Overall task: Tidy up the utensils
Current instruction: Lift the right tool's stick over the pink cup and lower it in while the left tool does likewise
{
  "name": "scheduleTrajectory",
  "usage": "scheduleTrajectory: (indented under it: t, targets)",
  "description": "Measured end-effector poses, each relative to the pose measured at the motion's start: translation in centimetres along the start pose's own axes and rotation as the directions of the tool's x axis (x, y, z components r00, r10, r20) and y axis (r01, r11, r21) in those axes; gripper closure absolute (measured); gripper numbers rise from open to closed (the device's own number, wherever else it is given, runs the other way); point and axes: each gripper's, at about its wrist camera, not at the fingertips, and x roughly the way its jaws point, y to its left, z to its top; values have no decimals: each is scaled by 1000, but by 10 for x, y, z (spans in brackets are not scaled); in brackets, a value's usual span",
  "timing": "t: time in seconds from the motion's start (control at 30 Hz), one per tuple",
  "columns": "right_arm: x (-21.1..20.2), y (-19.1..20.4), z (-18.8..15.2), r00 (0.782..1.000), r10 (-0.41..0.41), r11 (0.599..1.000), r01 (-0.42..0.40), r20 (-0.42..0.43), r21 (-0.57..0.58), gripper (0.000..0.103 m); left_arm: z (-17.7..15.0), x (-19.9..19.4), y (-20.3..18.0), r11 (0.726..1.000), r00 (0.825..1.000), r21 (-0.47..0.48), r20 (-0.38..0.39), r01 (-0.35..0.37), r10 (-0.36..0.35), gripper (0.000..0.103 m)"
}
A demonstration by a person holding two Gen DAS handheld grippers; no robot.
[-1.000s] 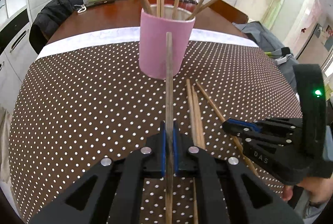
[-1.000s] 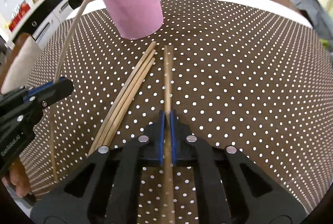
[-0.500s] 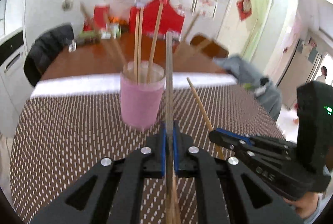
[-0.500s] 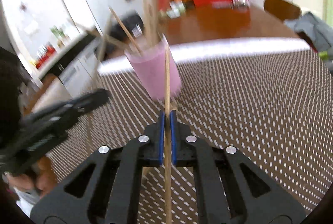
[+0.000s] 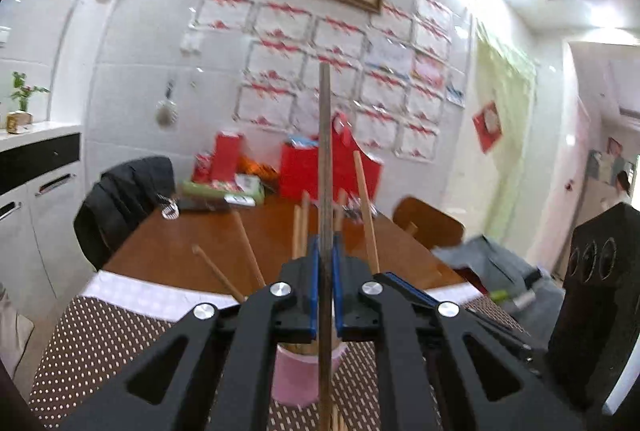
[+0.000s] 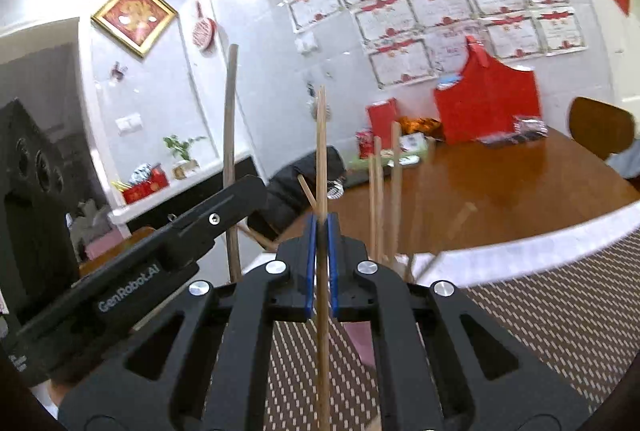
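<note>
dotted tablecloth (image 5: 100,331), pink cup (image 5: 296,375) of chopsticks (image 5: 368,215)

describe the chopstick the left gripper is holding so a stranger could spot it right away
Find the pink cup on the dotted tablecloth. Above it, the left gripper clamps one chopstick upright between blue pads. It is darker and greyer than the pale chopsticks in the cup, and stands well above them.

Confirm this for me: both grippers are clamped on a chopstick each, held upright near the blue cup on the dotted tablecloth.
One thing is off: the cup is pink, not blue, as the left wrist view shows. The rest holds: the left gripper grips a dark chopstick, the right gripper a lighter chopstick, above the dotted tablecloth.
</note>
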Motion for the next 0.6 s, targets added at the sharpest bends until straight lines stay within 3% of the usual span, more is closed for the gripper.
scheduleTrajectory:
  t: [0.33, 0.6]
  targets:
    - [32, -27, 9, 988, 54, 998, -49, 147, -31, 97, 5, 39, -5, 999, 979, -43, 204, -24, 32, 97]
    - [48, -44, 16, 975, 62, 998, -62, 211, -9, 97, 8, 59, -12, 999, 961, -21, 271, -48, 52, 97]
